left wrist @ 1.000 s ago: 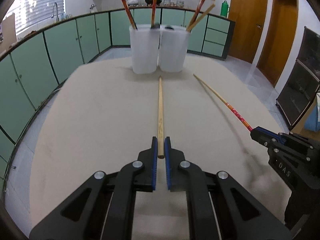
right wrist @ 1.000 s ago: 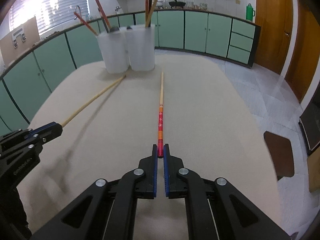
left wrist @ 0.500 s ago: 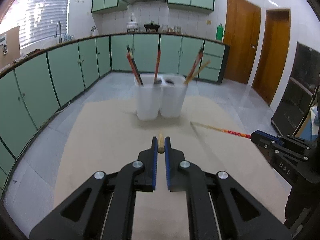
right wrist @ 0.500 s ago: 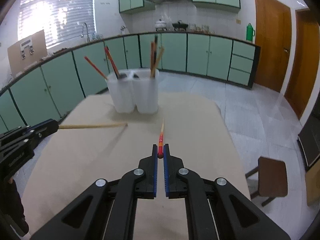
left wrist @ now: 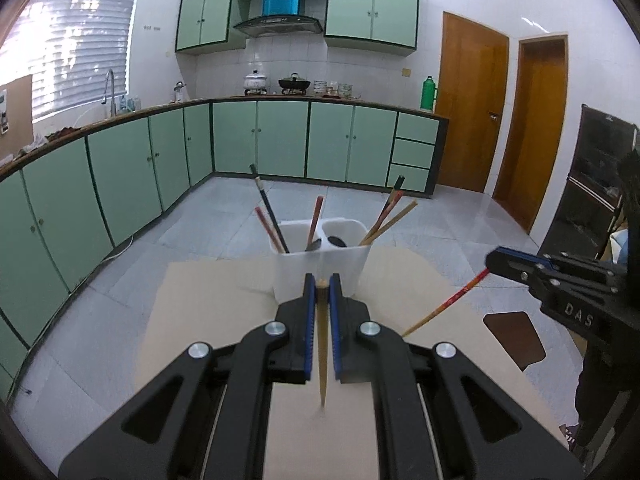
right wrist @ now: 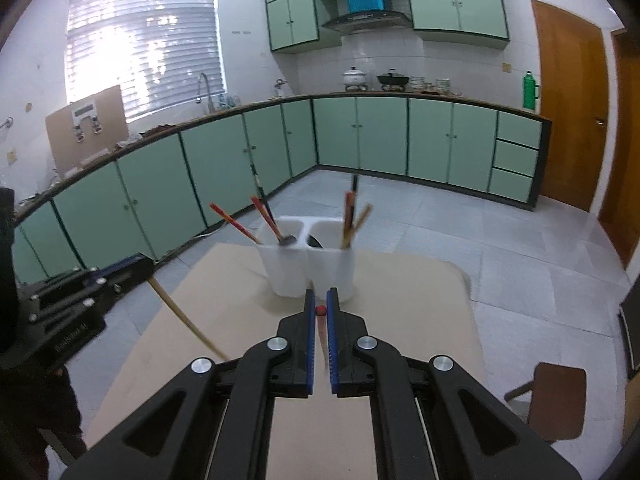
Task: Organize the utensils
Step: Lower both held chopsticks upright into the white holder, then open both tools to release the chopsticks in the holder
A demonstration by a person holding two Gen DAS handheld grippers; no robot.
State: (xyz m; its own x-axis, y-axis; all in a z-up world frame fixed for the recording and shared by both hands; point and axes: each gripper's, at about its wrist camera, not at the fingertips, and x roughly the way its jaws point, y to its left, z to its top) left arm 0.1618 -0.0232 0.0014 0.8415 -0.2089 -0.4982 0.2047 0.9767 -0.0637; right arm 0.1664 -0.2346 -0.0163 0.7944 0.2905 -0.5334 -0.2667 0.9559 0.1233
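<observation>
My left gripper (left wrist: pixel 321 280) is shut on a plain wooden chopstick (left wrist: pixel 322 344), held up above the beige table (left wrist: pixel 200 300) with its tip hanging down toward me. My right gripper (right wrist: pixel 320 295) is shut on a red-patterned chopstick (right wrist: pixel 321 322), also lifted and pointing down. Each shows in the other view: the wooden chopstick (right wrist: pixel 186 320) at left, the red chopstick (left wrist: pixel 448 304) at right. A white two-compartment holder (left wrist: pixel 320 268) stands at the table's far end, just beyond both grippers. It holds several chopsticks and dark spoons. It also shows in the right wrist view (right wrist: pixel 306 268).
The table's far edge lies right behind the holder. A brown stool (right wrist: pixel 556 400) stands on the floor right of the table. Green kitchen cabinets (left wrist: pixel 280 140) run along the far wall and left side.
Both grippers lifted their chopsticks off the table and tilted up. The chopsticks, flat and pointing at the holder a second ago, now hang tip-down. The holder appears lower and nearer.
</observation>
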